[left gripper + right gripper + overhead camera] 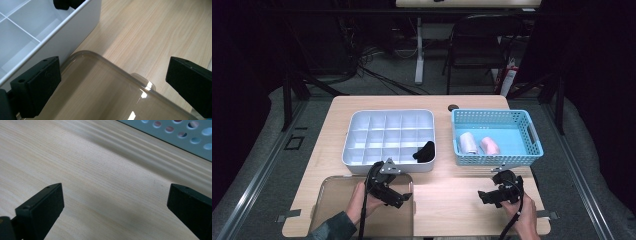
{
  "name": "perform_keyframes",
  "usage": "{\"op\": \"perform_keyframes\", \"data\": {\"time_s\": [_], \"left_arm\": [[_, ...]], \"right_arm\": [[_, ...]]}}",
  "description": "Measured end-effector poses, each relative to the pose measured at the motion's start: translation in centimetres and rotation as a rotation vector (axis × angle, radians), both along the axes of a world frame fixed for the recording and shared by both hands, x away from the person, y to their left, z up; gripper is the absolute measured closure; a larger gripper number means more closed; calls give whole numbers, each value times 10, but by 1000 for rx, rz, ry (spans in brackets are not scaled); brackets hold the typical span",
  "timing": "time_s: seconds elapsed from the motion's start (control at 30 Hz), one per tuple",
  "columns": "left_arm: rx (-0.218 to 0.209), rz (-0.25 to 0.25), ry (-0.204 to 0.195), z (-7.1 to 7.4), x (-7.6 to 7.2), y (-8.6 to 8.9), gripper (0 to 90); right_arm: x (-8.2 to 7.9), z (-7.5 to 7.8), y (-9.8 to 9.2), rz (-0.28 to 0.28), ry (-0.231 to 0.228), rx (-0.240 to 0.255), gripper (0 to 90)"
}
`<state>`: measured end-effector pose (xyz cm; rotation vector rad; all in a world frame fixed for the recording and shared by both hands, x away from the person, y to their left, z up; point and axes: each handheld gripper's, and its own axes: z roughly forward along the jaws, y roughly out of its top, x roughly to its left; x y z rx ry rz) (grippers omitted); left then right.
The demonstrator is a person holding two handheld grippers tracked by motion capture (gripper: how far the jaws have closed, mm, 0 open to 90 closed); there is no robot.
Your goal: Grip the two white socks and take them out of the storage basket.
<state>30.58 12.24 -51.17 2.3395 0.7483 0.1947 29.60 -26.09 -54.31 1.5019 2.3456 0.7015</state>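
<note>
We see the left tool (pixel 404 198) hovering over the far right corner of a clear, smoke-tinted, rounded-rectangle plastic lid (pixel 332 197) that lies flat on the near left part of the light wooden counter (pixel 452 195). In the left gripper view its two black jaws stand wide apart with nothing between them; the lid's rounded corner and a small tab (pixel 143 79) on its rim lie below the gap.

Just beyond the lid stands a white plastic tray divided into small compartments (pixel 362 162), its near wall close to the lid's far edge. A black soft item (pixel 425 151) sits in the tray's near right compartment, well clear of the jaws.

We see the right tool (pixel 484 196) held low over bare counter, in front of a light blue perforated plastic basket (pixel 499 159). Its jaws are likewise spread wide and hold nothing. The basket contains a white roll (pixel 468 142) and a pink roll (pixel 490 145), lying side by side.

Open wood lies between the lid and the right tool, and between tray and basket. The lid's near edge reaches the counter's near edge.

The lid's long axis runs from the near edge toward the tray. Both rolls lie with their long axes running roughly front to back.
</note>
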Motion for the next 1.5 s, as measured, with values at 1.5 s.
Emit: {"op": "perform_keyframes", "data": {"time_s": [1.5], "left_arm": [[44,-9,-42,-16,-14,4,2]], "right_arm": [[14,51,-25,130,148,162,5]]}}
